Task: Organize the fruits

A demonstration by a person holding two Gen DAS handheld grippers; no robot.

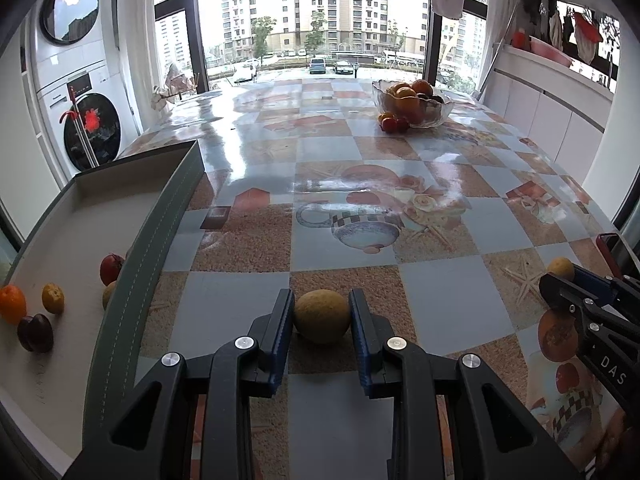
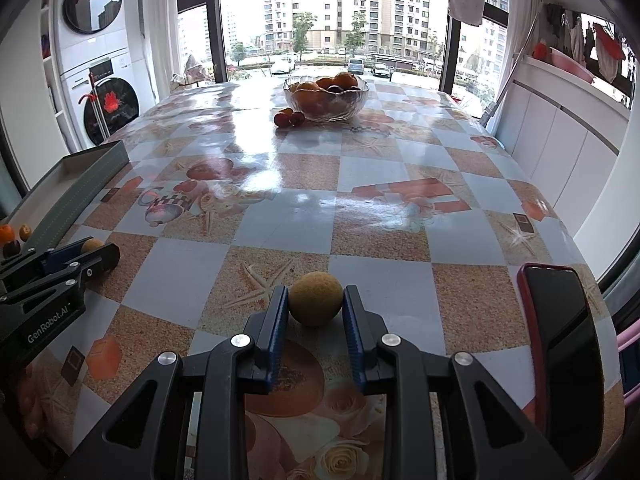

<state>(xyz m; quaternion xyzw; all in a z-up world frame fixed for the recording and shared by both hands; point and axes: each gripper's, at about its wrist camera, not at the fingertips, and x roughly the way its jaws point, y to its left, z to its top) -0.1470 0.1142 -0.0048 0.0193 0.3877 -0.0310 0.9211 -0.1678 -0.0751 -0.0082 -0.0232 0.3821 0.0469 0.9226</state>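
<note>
Your left gripper (image 1: 322, 316) sits nearest the lens, its jaws clamped on a round yellow-brown fruit (image 1: 322, 316) that rests on the patterned surface (image 1: 340, 152). Both blue pads (image 1: 285, 320) press the fruit's sides. Your right gripper (image 2: 315, 300) matches it: its jaws are clamped on a second yellow-brown fruit (image 2: 315, 299), also resting on the surface.

Taking the grey-green tray (image 1: 160, 236) as the landmark:
- Inside it, you have an orange (image 1: 12, 304), a small yellow fruit (image 1: 53, 298), a dark plum (image 1: 36, 332) and a red fruit (image 1: 111, 268), lying apart from one another. Another yellowish fruit (image 1: 109, 295) lies against the inner wall, partly hidden.
- The fruit in your left gripper lies just outside the tray's long wall, to its right.
- The fruit in your right gripper lies further right again, well apart from the tray.
- The glass bowl (image 2: 326, 110), heaped with oranges and dark fruit, stands at the far end of the surface, well apart from the tray. Small red fruits (image 2: 289, 118) lie against the bowl's base on the tray side.
- A phone in a red case (image 2: 560, 360) lies at the surface's right edge, farthest from the tray.
</note>
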